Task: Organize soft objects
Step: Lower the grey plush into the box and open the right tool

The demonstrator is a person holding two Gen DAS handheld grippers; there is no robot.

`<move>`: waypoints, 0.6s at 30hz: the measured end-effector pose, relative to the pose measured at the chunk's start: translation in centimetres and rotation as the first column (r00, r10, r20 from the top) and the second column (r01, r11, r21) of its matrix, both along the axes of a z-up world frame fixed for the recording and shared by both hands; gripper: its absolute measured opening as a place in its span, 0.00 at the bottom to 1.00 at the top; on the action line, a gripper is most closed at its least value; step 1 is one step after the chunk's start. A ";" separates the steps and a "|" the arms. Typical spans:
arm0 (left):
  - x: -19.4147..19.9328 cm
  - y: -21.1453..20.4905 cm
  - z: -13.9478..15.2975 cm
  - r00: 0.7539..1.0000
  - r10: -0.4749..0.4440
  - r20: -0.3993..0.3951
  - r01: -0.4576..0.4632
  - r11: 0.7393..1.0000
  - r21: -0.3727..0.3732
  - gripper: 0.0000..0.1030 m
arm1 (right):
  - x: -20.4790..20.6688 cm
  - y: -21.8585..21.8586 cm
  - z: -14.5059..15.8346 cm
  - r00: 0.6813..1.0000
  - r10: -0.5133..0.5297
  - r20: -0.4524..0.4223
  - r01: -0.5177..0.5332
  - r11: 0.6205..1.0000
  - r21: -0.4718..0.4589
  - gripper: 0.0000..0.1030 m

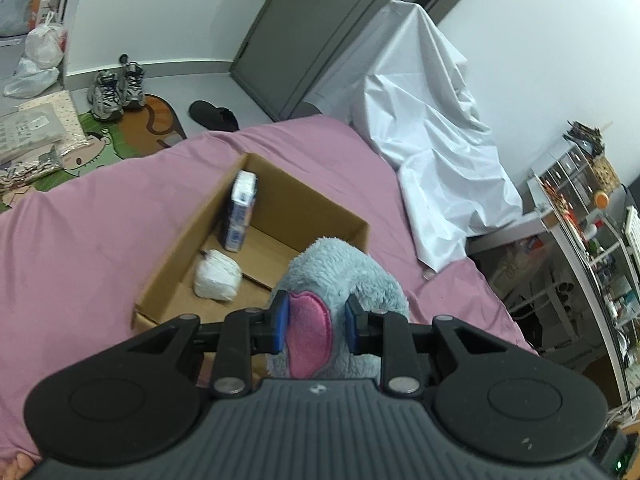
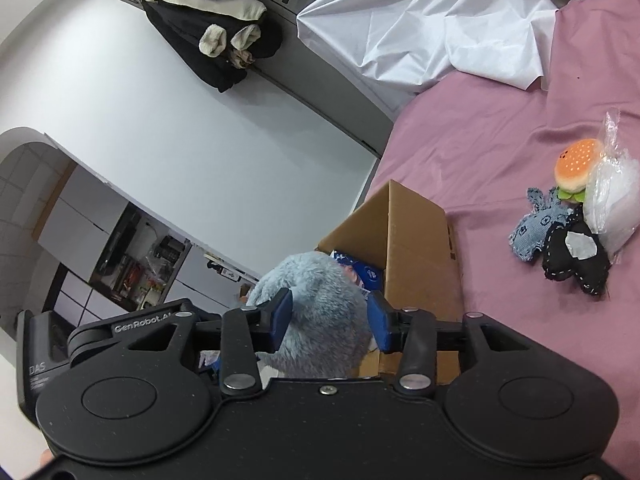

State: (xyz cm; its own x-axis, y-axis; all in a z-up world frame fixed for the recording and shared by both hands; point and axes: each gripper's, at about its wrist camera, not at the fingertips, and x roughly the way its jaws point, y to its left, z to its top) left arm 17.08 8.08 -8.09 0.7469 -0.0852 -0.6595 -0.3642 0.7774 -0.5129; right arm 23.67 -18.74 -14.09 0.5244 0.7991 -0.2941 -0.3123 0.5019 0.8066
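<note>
- The left wrist view alone looks down into the open cardboard box [image 1: 256, 240] on the pink bedsheet [image 1: 80, 240]: inside, a blue-and-white pack [image 1: 240, 212] stands upright against the far-left wall, and a white crumpled bundle [image 1: 218, 278] lies near it on the box floor.
- The left gripper [image 1: 316, 322] pinches the grey-blue plush toy [image 1: 340, 276] by a part with a pink patch, over the box's near-right corner.
- The right wrist view alone shows 3 small soft toys and a clear plastic bag [image 2: 612, 196] touching in a cluster on the sheet, well apart from the box: a burger plush [image 2: 574, 168], a blue fabric toy [image 2: 536, 232], a black stitched toy [image 2: 576, 256].
- The right gripper [image 2: 330, 322] has its pads either side of the plush; whether they press it I cannot tell.
- A white sheet [image 1: 432, 128] drapes furniture beyond the bed.
</note>
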 end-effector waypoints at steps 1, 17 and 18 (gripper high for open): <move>0.1 0.4 -0.1 1.000 0.006 -0.001 -0.006 1.000 0.003 0.26 | 0.0 0.1 -0.1 1.000 -0.001 -0.004 0.001 1.000 -0.006 0.43; 1.8 2.5 -2.3 0.990 0.093 -0.108 -0.080 0.989 0.123 0.46 | 0.1 0.2 -0.6 0.999 -0.024 -0.044 0.023 0.999 -0.029 0.49; 1.7 2.4 -2.1 0.989 0.098 -0.106 -0.084 0.988 0.131 0.49 | 0.1 0.1 -0.5 0.999 -0.026 -0.047 0.025 0.999 -0.030 0.50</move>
State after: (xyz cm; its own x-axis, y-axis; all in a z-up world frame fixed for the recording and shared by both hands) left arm 18.79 10.53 -10.14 0.6685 0.0689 -0.7405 -0.4863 0.7938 -0.3652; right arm 23.79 -18.61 -14.62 0.5297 0.7762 -0.3420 -0.2608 0.5328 0.8051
